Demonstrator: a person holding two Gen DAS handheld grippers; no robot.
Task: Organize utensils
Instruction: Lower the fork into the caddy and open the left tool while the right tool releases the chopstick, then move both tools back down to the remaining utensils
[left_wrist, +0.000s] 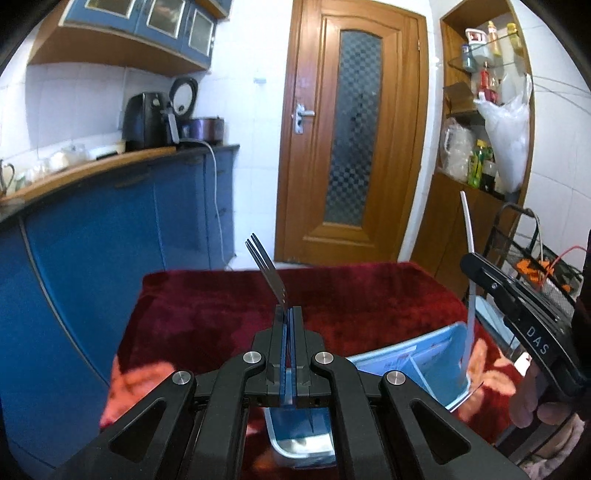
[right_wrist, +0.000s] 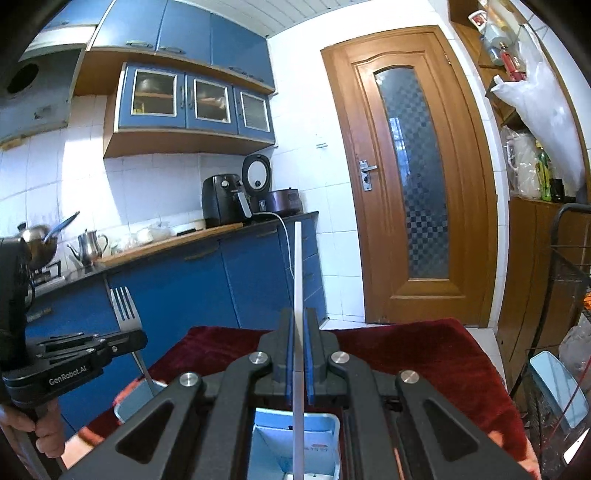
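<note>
Left tool is clenched on a metal fork, tines up, above a red velvet-covered surface. Right tool grips a slim white utensil, perhaps a chopstick or knife, standing upright. Both hang over a pale blue divided utensil tray. Neither piece is lodged yet, so I judge the sorting mid-way at best; the tray's compartments are mostly hidden.

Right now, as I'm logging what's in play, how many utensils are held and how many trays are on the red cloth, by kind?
Forks: 1, the fork in the left gripper
White utensils: 1, the white utensil in the right gripper
Trays: 1, the blue tray
Total: 3
</note>
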